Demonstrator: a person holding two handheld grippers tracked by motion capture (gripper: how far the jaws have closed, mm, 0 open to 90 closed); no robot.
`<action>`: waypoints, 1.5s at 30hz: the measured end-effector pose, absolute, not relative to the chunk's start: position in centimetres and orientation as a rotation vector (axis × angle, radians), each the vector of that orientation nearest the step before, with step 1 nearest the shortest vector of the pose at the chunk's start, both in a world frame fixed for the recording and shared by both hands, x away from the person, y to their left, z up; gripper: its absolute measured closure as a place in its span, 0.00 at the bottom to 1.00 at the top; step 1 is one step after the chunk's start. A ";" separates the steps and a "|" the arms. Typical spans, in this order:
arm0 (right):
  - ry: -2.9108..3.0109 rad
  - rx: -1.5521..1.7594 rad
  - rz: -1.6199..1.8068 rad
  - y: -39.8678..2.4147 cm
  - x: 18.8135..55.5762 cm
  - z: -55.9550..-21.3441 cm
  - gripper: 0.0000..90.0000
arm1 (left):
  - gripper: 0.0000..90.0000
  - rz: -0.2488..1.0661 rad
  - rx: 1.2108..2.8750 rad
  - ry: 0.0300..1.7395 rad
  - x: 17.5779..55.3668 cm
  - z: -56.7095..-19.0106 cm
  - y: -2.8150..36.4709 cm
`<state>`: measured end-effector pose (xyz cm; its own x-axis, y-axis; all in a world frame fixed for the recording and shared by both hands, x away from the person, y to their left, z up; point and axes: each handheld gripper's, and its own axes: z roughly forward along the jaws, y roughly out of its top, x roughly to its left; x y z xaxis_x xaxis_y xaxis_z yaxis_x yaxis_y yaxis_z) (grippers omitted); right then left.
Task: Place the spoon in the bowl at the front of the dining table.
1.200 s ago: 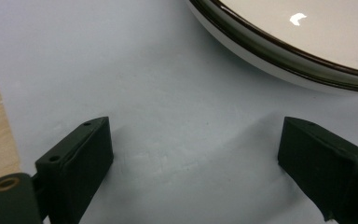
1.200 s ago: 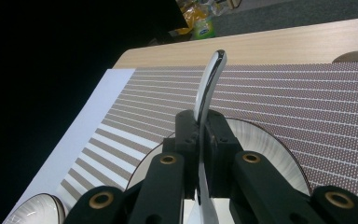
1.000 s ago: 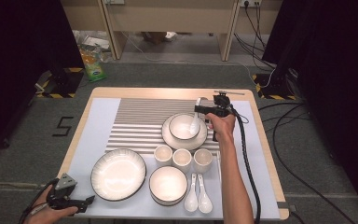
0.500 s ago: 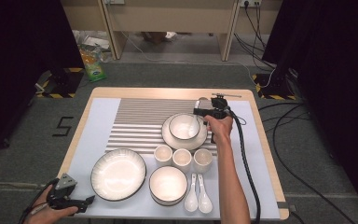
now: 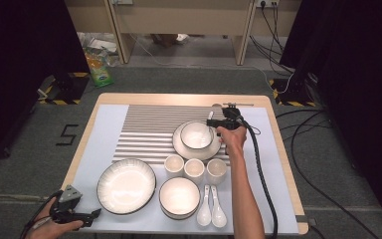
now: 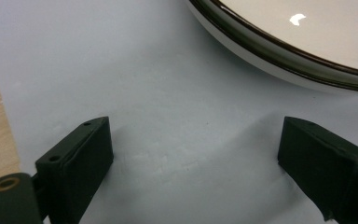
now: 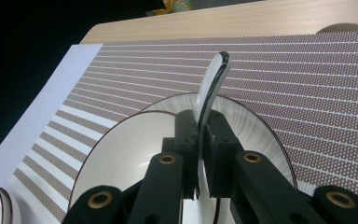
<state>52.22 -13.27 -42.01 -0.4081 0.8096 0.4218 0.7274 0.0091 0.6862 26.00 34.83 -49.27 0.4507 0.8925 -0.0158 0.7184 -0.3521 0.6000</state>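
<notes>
- The right gripper [image 5: 212, 122] sits right of centre in the high view, at the right-hand edge of the small bowl [image 5: 196, 134]. Its jaws are pinched together on a white spoon [image 7: 212, 86].
- In the right gripper view that spoon runs up from between the black jaws in the lower middle of the frame. Its handle tip ends in the upper middle, in front of the striped mat [image 7: 307, 70].
- Just behind the jaws in that same view are the small bowl [image 7: 121, 154] and the saucer plate [image 7: 256, 126] it sits on.
- In the high view the spoon [image 5: 210, 118] is only a small pale sliver at the bowl's upper right rim. Whether it touches the bowl is hard to tell.
- The left gripper [image 5: 92, 215] is down in the lower left corner of the high view, held in the person's left hand [image 5: 54, 226]. It sits near the lower left rim of the big plate [image 5: 126, 185].
- In the left gripper view its two jaws stand wide apart at the bottom corners with nothing between them, just the pale table cover [image 6: 121, 70]. The big plate's dark rim [image 6: 279, 56] curves across the upper right.
- Other stuff in the high view: three little cups [image 5: 194, 169] in a row at the centre, a medium bowl [image 5: 179, 196] below them, and two more white spoons [image 5: 211, 213] lying side by side to its right.
- The right forearm [image 5: 243, 194] comes up from the bottom edge, with the black cable [image 5: 261, 174] trailing beside it.
</notes>
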 end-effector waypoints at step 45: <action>2.148 1.634 1.139 -12.8 52.6 -42.1 0.68 | 0.10 0.426 2.173 1.345 26.0 -49.2 34.8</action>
